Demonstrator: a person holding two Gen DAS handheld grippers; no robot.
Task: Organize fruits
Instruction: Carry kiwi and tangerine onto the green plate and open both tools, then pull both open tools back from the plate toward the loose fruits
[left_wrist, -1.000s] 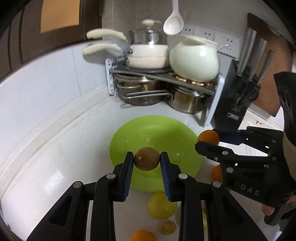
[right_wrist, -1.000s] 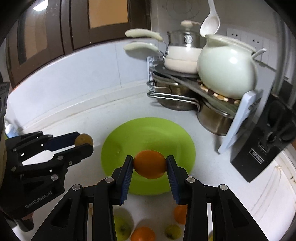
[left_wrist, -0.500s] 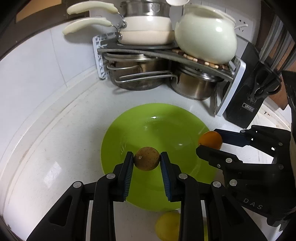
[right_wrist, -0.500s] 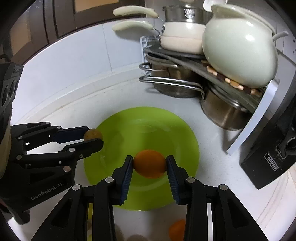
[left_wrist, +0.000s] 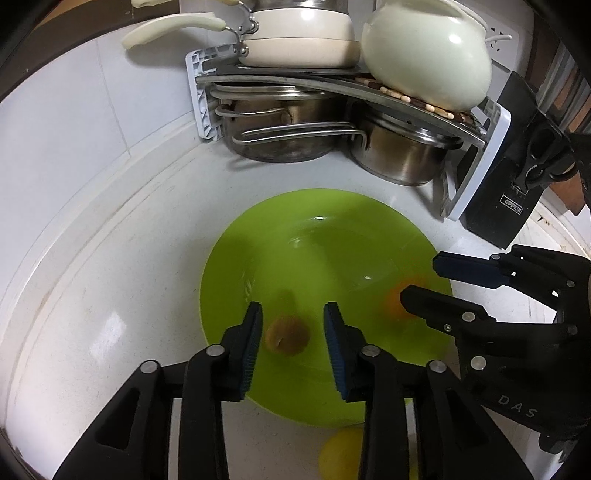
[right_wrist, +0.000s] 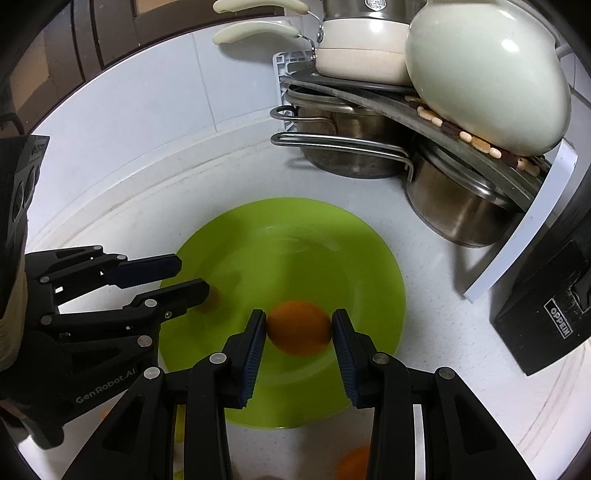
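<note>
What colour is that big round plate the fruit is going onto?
Bright lime green, plain with no pattern. The big round plate shows best in the right wrist view.

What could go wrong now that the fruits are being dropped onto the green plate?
1. The small round brown fruit is loose between the opening left tongs; blurred, it may roll off the shallow green plastic plate.
2. The round orange sits between the right tongs, near the plate's front rim, so it might roll onto the white counter.
3. The two tongs are close together and might bump.
</note>
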